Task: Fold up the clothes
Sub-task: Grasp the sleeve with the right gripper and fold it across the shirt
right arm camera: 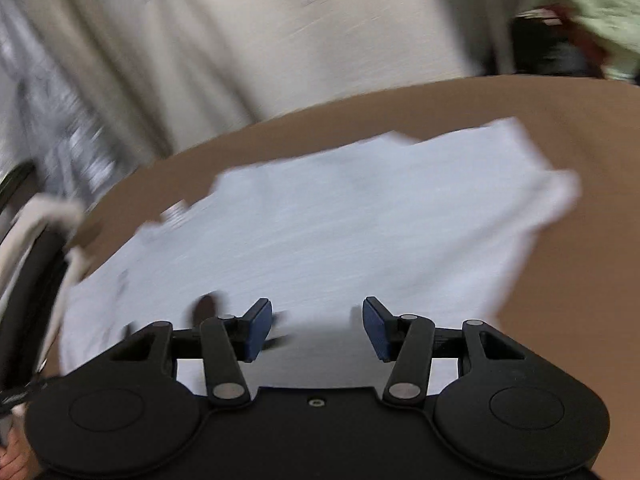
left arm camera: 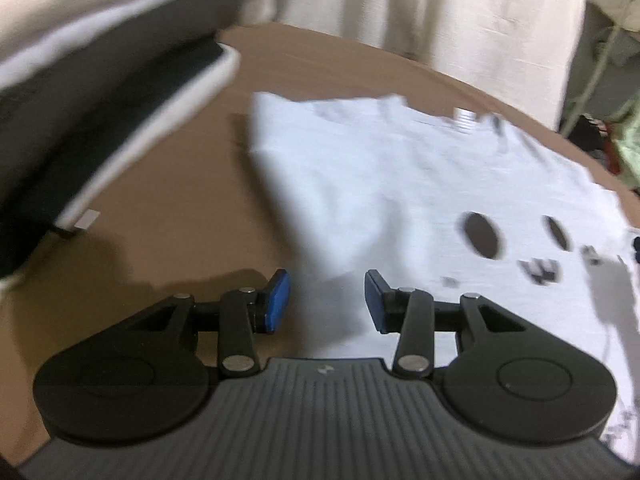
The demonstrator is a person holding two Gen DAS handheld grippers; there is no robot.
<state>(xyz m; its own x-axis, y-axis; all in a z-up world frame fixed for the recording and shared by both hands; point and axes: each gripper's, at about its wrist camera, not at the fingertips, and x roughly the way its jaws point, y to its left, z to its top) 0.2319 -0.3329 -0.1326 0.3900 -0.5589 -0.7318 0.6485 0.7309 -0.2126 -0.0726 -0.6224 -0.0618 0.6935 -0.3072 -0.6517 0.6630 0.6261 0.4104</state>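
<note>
A: What lies under the grippers?

B: A brown table [left arm camera: 168,184], its curved far edge ahead of both. A white T-shirt [left arm camera: 400,184] lies flat on it, just ahead of and beneath the left gripper [left arm camera: 327,301], dark oval prints to that gripper's right.

A: Are the jaws holding it?

B: No. The left gripper's blue pads [left arm camera: 278,300] stand apart with only cloth below them; the right gripper [right arm camera: 317,328] is likewise spread and empty over the shirt.

A: And the room?

B: Blurred. A cream curtain [right arm camera: 280,32] hangs beyond the table; pale green fabric [right arm camera: 600,12] sits far right.
</note>
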